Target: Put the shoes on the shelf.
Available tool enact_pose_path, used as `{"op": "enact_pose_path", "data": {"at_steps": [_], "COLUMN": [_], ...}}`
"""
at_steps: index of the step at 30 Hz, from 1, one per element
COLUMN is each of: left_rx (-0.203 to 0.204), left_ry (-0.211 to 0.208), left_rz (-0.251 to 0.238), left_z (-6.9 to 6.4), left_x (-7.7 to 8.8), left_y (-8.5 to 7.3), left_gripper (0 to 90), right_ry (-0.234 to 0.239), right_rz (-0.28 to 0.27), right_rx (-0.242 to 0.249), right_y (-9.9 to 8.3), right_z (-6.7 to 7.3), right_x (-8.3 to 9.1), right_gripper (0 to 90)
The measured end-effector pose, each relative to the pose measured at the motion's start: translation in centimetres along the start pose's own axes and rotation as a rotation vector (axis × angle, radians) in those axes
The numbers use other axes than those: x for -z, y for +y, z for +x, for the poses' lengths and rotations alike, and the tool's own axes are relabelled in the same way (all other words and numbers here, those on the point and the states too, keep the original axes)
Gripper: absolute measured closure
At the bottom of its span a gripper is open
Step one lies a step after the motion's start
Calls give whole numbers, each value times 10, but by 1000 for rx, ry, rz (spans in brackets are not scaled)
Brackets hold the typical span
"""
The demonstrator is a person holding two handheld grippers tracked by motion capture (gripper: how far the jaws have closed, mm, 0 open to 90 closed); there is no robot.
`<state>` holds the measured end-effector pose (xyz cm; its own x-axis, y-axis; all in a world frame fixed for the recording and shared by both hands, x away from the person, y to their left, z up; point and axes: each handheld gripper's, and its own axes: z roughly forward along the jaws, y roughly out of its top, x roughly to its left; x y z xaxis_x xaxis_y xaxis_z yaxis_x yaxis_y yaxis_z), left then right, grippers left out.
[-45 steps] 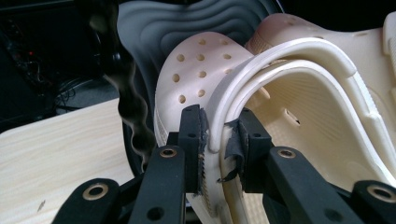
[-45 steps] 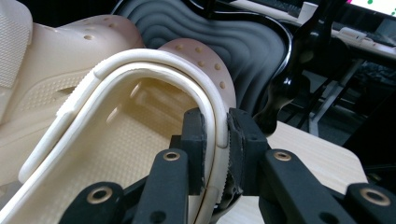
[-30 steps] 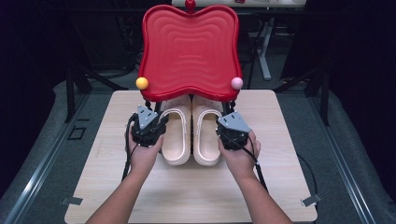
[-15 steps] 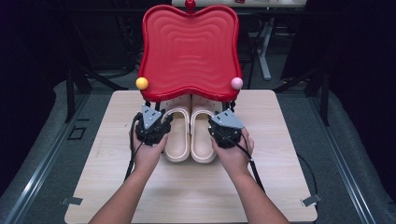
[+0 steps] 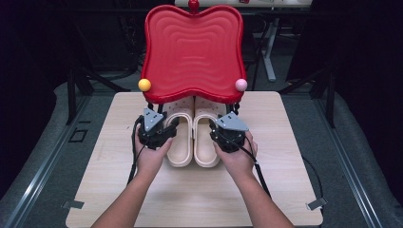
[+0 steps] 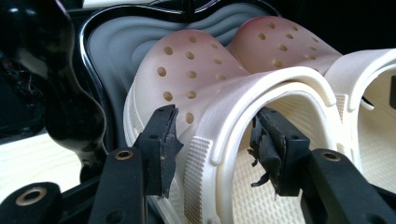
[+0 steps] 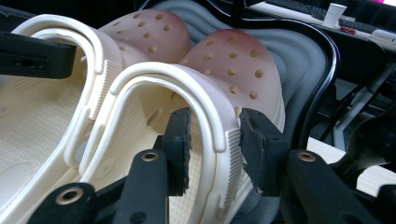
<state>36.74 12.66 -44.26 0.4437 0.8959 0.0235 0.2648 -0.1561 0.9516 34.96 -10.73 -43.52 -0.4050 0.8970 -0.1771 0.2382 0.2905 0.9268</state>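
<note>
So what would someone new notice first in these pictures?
The big red tray standing over the far end of the wooden table, with a yellow ball and a pink ball at its lower corners. Under it lie two cream clogs, with the left gripper and right gripper open astride their outer walls.

Two cream perforated clogs (image 5: pixel 194 135) lie side by side (toes under the red tray).

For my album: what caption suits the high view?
Two hand-held grippers, left and right, just opening around a pair of cream clogs under a red tray.
</note>
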Motion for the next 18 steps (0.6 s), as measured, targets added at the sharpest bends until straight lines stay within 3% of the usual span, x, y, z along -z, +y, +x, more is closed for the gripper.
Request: {"op": "enact_pose_path", "data": {"at_steps": [10,18], "left_rx": [12,21], "left_ry": [-18,-40], "left_rz": [-5,-13], "left_z": [-1,-2], "left_x": [4,17], "left_y": [0,2], "left_gripper": [490,496], "right_ry": [4,23], "right_rz": [-9,-22], "right_rx": [6,12], "right_y": [1,0], "right_z": [0,1], "right_x": [6,18], "right_gripper": [610,598]}}
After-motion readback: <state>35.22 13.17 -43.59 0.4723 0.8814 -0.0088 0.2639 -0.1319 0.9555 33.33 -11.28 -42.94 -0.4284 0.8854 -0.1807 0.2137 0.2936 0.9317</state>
